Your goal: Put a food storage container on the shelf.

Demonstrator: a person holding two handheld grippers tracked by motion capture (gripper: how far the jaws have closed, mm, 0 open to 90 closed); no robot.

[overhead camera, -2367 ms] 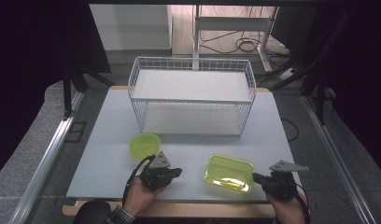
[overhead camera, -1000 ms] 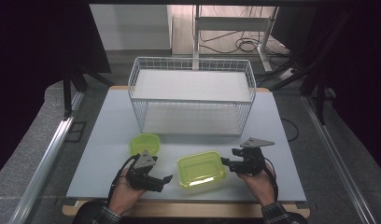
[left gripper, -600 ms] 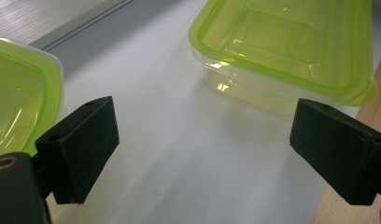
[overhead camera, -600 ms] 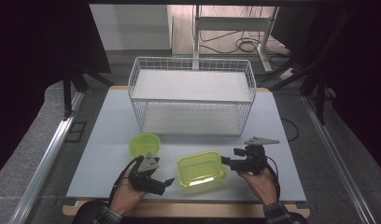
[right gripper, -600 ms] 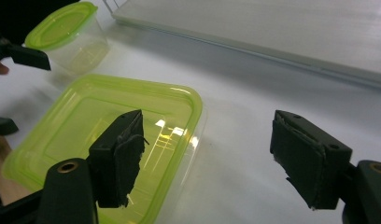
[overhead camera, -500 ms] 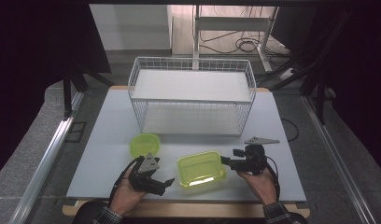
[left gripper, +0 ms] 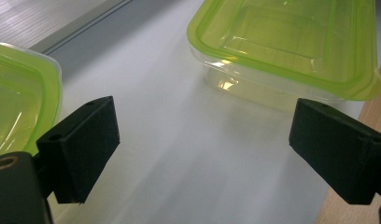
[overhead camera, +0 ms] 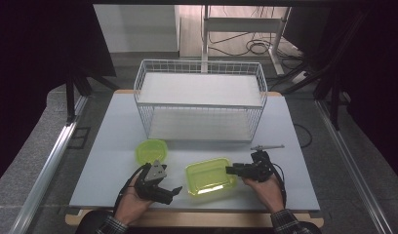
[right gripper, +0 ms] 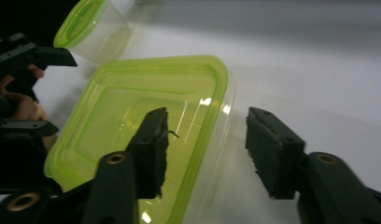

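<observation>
Right gripper [right gripper: 205, 149] straddled the green tub's [overhead camera: 210, 176] rim, jaws closing, not yet pressing; left gripper [overhead camera: 169, 191] gaped wide — empty.

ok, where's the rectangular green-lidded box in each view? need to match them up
High view: rectangular box lies on the table's near edge, between the two grippers.
Left gripper view: upper right, beyond the open jaws.
Right gripper view: centre left, its right rim between the jaws, which have just been closing; contact unclear.
Shared landmark: the small round tub, left of the box in the high view, at far left and top left in the gripper views.
</observation>
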